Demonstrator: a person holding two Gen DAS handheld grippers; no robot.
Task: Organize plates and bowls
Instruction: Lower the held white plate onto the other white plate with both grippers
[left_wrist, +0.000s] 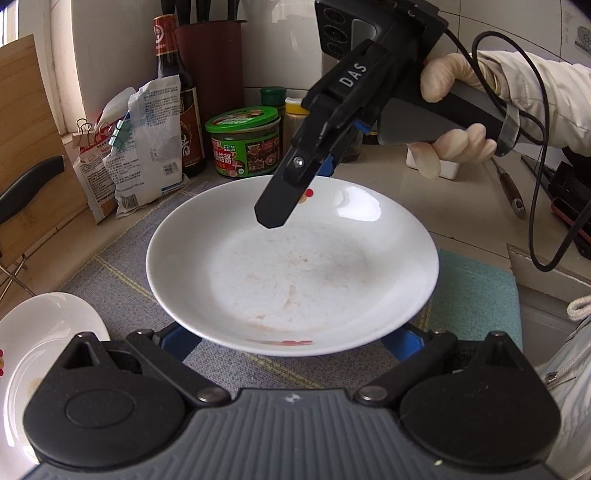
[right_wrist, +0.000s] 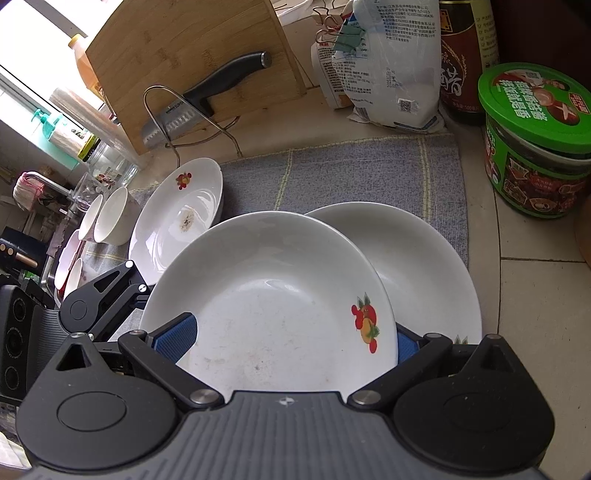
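I am working over the grey-blue woven mat (right_wrist: 369, 173) with thin yellow lines, which is covering the pale counter. Beyond its far edge a bamboo cutting board (right_wrist: 177, 62) is leaning upright, with a black-handled knife (right_wrist: 207, 99) sitting in a wire rack in front of it.

Over the mat's middle, the round white plate with a red fruit print (left_wrist: 291, 273) is filling my view; its inside is looking faintly smeared. It is overlapping a second white plate (right_wrist: 424, 266) lying toward the mat's right side. A third white plate with a brown stain (right_wrist: 177, 218) is resting at the mat's left edge, and small white bowls (right_wrist: 110, 218) are standing just past that edge.

My left gripper (left_wrist: 290, 343) is reaching in at the printed plate's near rim with its blue pads spread wide (the rim is hiding the tips, so I cannot tell whether they are touching it). My right gripper (right_wrist: 291, 339), which my gloved hand (left_wrist: 454, 110) is holding, is likewise standing wide apart at the opposite rim, pinching nothing.

Off the mat's right far corner, a green-lidded glass jar (right_wrist: 535, 147) is standing.
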